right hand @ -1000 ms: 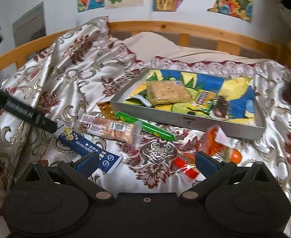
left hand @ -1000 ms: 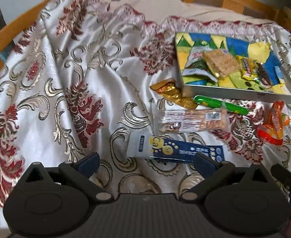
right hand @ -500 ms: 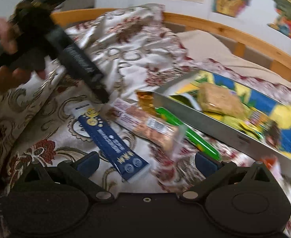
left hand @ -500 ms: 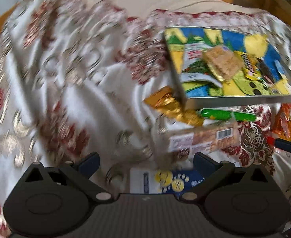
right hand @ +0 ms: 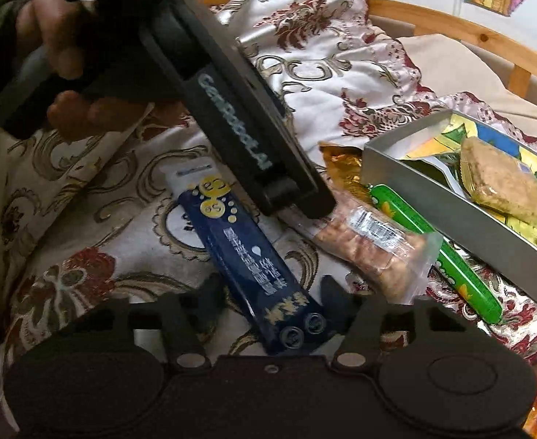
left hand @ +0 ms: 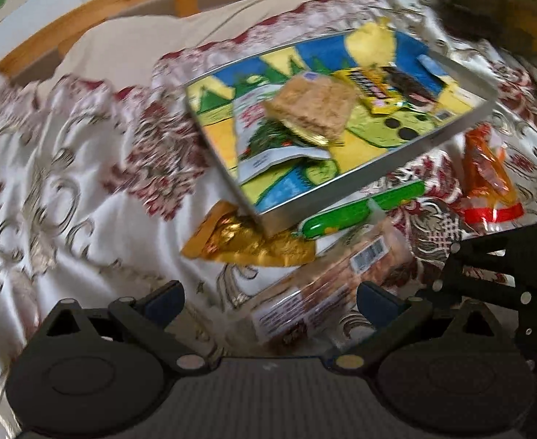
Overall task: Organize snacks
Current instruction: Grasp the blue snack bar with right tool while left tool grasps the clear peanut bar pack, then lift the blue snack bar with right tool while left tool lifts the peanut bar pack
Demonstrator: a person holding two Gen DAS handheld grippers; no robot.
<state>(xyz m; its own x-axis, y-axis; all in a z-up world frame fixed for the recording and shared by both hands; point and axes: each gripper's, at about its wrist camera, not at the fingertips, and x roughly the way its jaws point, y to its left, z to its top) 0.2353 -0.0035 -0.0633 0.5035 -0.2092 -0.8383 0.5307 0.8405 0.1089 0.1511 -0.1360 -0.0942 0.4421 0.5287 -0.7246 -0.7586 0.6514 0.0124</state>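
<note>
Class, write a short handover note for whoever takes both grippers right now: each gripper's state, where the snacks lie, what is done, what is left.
Left gripper: open, poised over the clear biscuit packet.
Right gripper: jaws have just been closing around the blue packet; a gap shows at one pad, so no grip yet.
Done: the tray holds a cracker pack and several small snacks.
Left on the cloth: blue packet, clear biscuit packet, gold wrapper, green stick, orange packet.

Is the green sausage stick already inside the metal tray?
No. The green sausage stick lies on the patterned bedspread just outside the metal tray's near wall.
</note>
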